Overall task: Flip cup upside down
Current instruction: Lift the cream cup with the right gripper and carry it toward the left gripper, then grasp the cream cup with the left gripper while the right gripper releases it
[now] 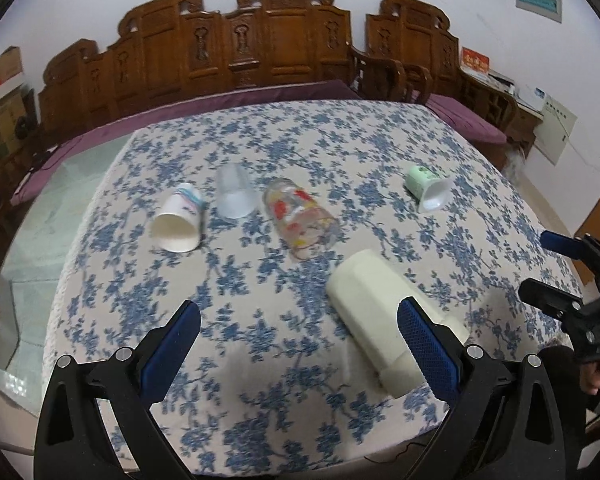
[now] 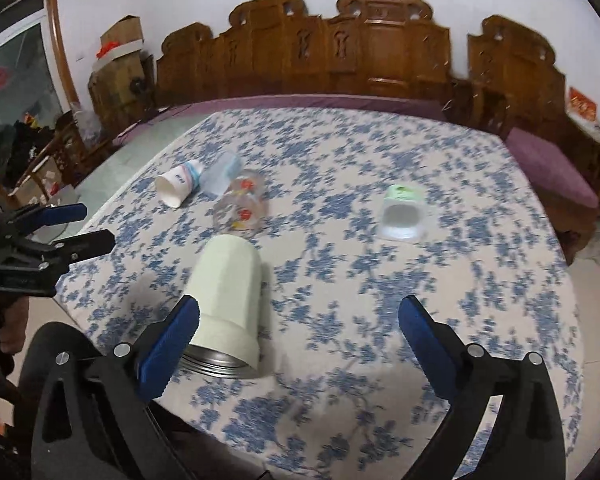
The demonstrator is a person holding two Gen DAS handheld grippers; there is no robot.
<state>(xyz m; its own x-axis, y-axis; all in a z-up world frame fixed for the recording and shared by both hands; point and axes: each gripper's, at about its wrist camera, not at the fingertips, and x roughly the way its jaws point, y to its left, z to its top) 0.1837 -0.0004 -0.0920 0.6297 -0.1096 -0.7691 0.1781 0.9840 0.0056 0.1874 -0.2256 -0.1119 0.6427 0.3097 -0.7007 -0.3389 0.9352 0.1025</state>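
Cup (image 2: 228, 300) beside left tool (image 1: 300, 344) (sideways)

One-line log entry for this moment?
left gripper open, empty | right gripper open, empty | cream cup lying sideways | nothing flipped

table (image 1: 148, 312): five cups lying on their sides on it
far left: paper cup (image 1: 179, 219), with the clear plastic cup (image 1: 235, 191) lying just right of it
middle: printed glass (image 1: 300, 218), right beside the plastic one, maybe touching, too blurry to tell
far right: small cup (image 1: 427, 187), sitting well apart
near edge: big tumbler (image 1: 384, 316)
behind the table: bench (image 1: 260, 52) running along the wall
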